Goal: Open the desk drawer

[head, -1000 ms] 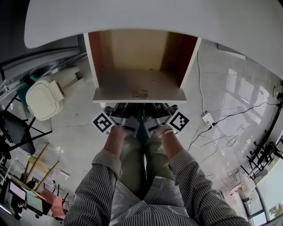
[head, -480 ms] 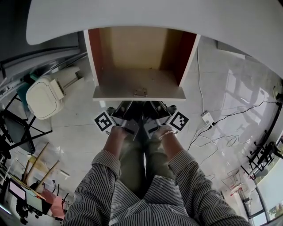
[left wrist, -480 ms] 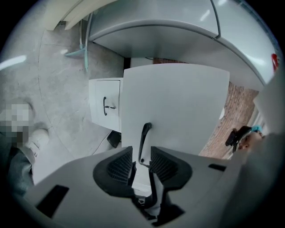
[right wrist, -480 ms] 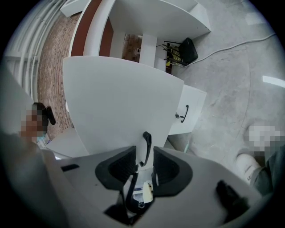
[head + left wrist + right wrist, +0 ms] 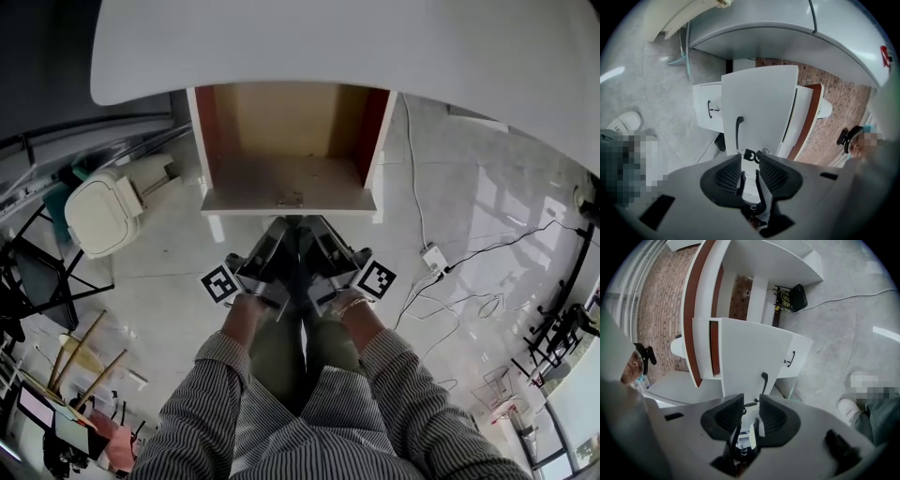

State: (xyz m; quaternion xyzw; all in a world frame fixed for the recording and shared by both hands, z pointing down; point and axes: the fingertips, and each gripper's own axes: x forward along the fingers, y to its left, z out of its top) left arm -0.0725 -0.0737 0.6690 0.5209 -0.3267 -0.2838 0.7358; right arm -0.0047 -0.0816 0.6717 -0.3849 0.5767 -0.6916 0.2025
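Note:
The desk drawer (image 5: 286,141) stands pulled out from under the white desk top (image 5: 375,47), its wooden inside bare. Both grippers hang just in front of its white front panel (image 5: 287,201), apart from it. My left gripper (image 5: 275,236) has just been opening and is open, with nothing between its jaws. In the left gripper view the gripper (image 5: 750,160) faces the drawer front (image 5: 759,103), its black handle (image 5: 738,131) and the keys in the lock (image 5: 752,154). My right gripper (image 5: 319,234) has likewise just opened; the gripper (image 5: 751,403) faces the handle (image 5: 764,379) with its jaws holding nothing.
A white bin (image 5: 101,214) stands on the floor to the left. Cables and a power strip (image 5: 435,256) lie at the right. A lower cabinet with a handle (image 5: 710,108) sits beyond the drawer. Stands and chairs crowd both far edges.
Both grippers have let go and drawn back from under the drawer front towards the person, rising a little. The drawer stays pulled out.

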